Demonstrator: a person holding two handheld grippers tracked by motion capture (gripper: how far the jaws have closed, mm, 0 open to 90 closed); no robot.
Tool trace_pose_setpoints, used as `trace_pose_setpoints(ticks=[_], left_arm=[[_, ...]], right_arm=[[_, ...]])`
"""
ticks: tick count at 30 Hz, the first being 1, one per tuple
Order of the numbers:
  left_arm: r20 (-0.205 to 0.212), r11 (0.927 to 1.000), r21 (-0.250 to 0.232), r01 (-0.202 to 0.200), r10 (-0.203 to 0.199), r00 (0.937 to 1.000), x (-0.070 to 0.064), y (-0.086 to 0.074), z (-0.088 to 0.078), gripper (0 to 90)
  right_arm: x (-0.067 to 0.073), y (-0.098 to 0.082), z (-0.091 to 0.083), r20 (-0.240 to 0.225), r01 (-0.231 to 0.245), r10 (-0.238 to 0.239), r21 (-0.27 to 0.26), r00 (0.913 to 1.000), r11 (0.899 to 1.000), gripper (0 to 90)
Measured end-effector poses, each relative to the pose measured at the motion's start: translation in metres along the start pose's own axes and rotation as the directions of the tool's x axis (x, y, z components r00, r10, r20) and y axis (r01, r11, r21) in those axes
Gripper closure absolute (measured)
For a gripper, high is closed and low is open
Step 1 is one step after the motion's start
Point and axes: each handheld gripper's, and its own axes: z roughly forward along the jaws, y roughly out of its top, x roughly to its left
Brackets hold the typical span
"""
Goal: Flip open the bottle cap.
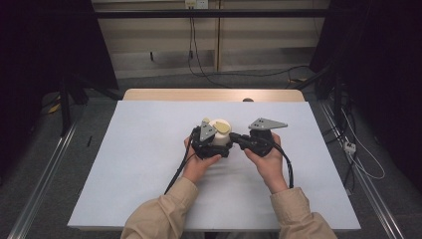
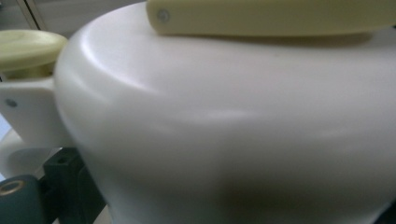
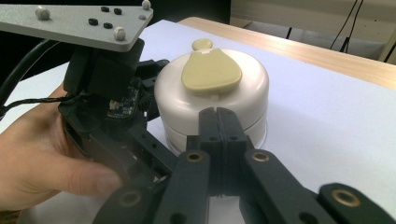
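Round white pot (pale yellow lid flap); right gripper fingers clenched empty, left gripper's hidden.

The pot is blurred and cut off on three sides, hiding the left gripper's fingers.
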Motion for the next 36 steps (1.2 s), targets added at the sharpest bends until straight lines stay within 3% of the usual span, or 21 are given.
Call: trace_pose_setpoints(ticks=[36], left_arm=[[-0.006, 1.0, -0.001, 0.002, -0.002, 1.0, 0.0, 0.0, 0.0, 4.8]], right_arm=[[0.003, 0.014, 0.005, 0.005, 0.034, -0.034, -0.024, 0.9994, 0.999, 90.0]])
